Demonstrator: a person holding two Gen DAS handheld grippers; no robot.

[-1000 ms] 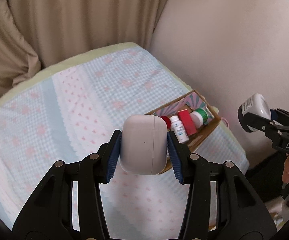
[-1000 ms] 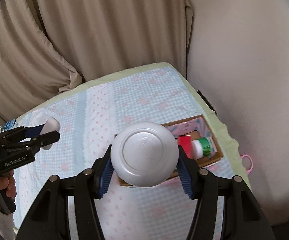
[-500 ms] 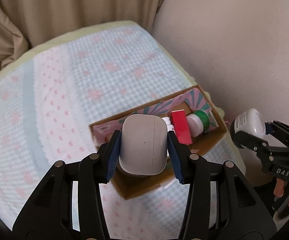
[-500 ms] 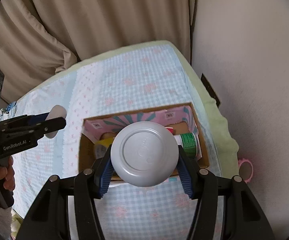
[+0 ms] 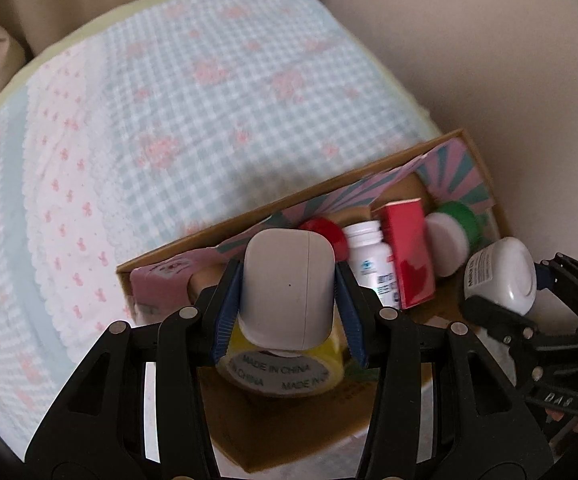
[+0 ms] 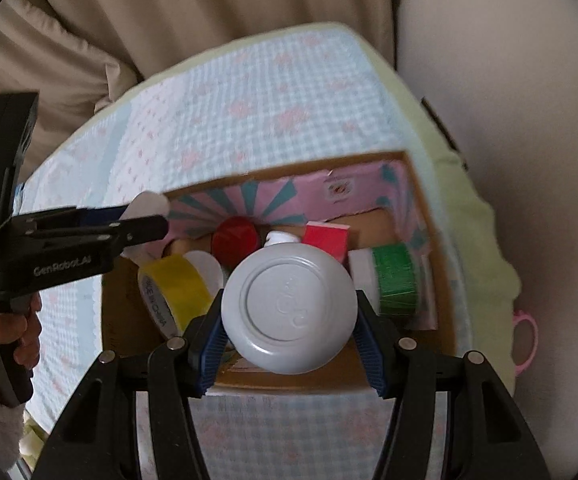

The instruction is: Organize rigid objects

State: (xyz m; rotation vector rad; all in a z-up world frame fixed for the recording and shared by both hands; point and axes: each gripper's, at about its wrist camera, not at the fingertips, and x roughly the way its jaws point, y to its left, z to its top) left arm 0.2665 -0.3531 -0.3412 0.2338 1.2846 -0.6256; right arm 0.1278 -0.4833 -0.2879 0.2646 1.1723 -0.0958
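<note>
Left wrist view: left tool [image 5: 289,300] clamped on a white earbud case [image 5: 289,286], held above the cardboard box [image 5: 289,446]. Box contents: yellow tape roll [image 5: 285,370], red-capped item [image 5: 327,232], white pill bottle [image 5: 371,262], red carton [image 5: 409,254], green-and-white jar [image 5: 451,238].

Right wrist view: right tool [image 6: 289,334] clamped on a white round-based bottle [image 6: 289,308], over the same box [image 6: 289,382], which sits on a checked cloth [image 6: 249,100]. Left tool [image 6: 141,226] at the box's left edge.

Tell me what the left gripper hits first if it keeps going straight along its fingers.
Probably the yellow tape roll inside the cardboard box: it sits directly beyond the white earbud case clamped by the left gripper, though depth is unclear.
</note>
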